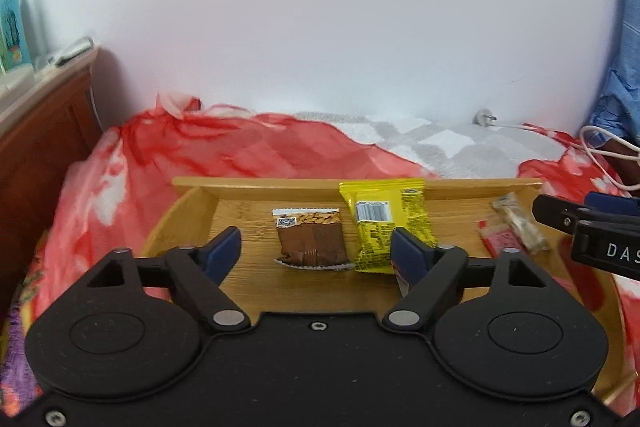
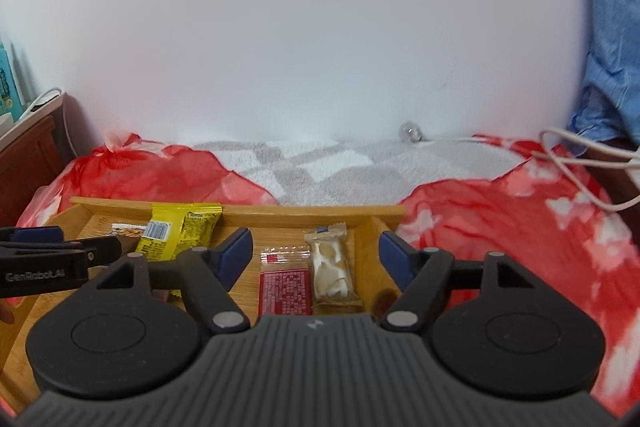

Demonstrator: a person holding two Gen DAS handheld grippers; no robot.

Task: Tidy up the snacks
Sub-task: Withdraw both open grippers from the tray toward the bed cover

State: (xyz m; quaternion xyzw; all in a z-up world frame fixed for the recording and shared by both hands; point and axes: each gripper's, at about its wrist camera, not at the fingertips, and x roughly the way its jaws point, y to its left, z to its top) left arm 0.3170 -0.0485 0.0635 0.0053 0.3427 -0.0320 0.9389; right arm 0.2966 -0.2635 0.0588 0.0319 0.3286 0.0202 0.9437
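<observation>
Both grippers hover side by side above a wooden tray (image 1: 256, 183) that rests on a bed covered with a red-and-white patterned cloth (image 1: 240, 147), each tilted downward toward the tray floor. The left gripper (image 1: 316, 247) has its jaws spread wide with nothing between them; below the gap lie a brown almond snack packet (image 1: 310, 239) and, just to its right, a yellow snack packet (image 1: 386, 223) whose far end leans against the tray's far wall. The right gripper (image 2: 316, 255) likewise holds its jaws wide apart and empty, poised over the right end of the tray, where a red snack packet (image 2: 285, 285) and a clear-wrapped pale snack (image 2: 330, 267) lie side by side, touching along their long edges. All four packets rest inside the tray, in a row from left to right. In the left wrist view the right gripper enters at the right edge; in the right wrist view the left gripper enters at the left edge. A white cable (image 2: 576, 163) lies at far right.
</observation>
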